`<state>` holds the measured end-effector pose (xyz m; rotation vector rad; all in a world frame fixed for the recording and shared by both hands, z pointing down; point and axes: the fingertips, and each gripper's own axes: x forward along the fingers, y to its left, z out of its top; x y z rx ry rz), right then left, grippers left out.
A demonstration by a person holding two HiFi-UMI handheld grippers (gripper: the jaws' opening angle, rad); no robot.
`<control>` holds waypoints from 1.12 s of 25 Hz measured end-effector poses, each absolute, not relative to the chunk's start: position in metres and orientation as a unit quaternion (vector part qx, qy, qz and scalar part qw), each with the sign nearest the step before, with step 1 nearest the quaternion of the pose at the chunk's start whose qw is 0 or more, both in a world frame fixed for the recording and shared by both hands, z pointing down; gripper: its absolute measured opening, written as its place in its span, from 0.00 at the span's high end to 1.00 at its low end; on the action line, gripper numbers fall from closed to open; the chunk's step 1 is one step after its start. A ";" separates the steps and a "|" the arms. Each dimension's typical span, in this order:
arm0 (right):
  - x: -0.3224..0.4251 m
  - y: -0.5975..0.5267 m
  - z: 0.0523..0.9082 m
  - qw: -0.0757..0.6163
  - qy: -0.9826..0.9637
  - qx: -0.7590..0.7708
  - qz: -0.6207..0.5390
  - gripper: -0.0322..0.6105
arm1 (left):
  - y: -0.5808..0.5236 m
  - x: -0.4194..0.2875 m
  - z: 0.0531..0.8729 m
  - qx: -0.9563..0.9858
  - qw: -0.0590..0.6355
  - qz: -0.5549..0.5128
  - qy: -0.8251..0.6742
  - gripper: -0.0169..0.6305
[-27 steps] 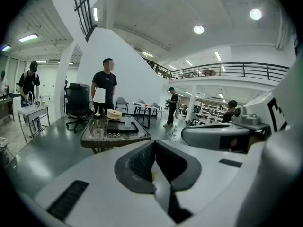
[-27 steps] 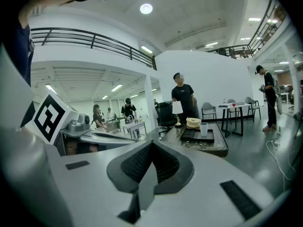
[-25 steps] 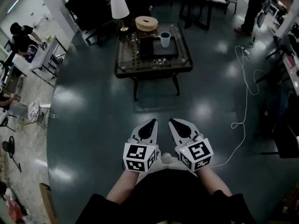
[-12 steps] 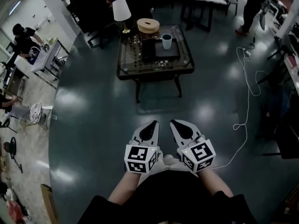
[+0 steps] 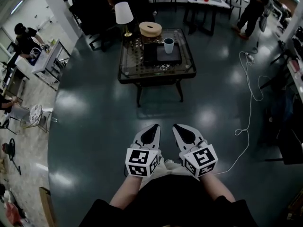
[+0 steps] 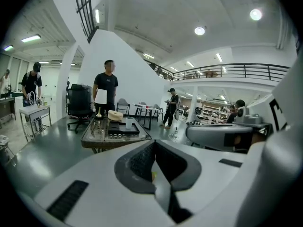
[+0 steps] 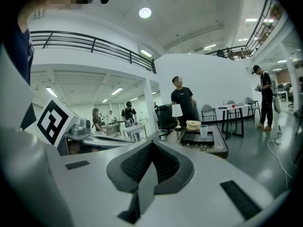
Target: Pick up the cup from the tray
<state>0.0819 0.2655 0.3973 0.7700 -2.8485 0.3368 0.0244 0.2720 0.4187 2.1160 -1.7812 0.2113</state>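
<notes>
Both clenched, empty: left hand-held gripper (image 5: 152, 130), right hand-held gripper (image 5: 182, 131); cup (image 5: 168, 45) on tray (image 5: 154, 56), lamp (image 5: 124, 13) beyond.

Cup (image 5: 168, 45): white, plain, upright, open mouth up. Stands at the far right corner of the tray (image 5: 156, 56). Tray: dark, flat, rectangular, lying centred on the glass worktop (image 5: 182, 67).

all three views face the distant table (image 5: 156, 77).
</notes>
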 end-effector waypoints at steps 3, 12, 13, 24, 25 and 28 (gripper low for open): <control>0.086 0.263 0.397 0.082 -0.956 0.255 0.117 0.93 | 0.271 0.031 0.421 0.751 0.186 0.078 -0.628 0.95; 0.087 0.245 0.407 0.087 -0.953 0.260 0.131 0.93 | 0.253 0.028 0.431 0.750 0.206 0.066 -0.625 0.95; 0.086 0.241 0.408 0.088 -0.952 0.261 0.132 0.93 | 0.248 0.025 0.432 0.749 0.207 0.065 -0.626 0.95; 0.070 0.169 0.416 0.104 -0.948 0.266 0.140 0.93 | 0.167 0.004 0.434 0.756 0.212 0.055 -0.616 0.96; 0.068 0.160 0.417 0.105 -0.948 0.267 0.140 0.93 | 0.158 0.001 0.434 0.756 0.211 0.057 -0.617 0.95; 0.059 0.130 0.417 0.107 -0.946 0.272 0.143 0.93 | 0.128 -0.012 0.434 0.755 0.208 0.065 -0.618 0.95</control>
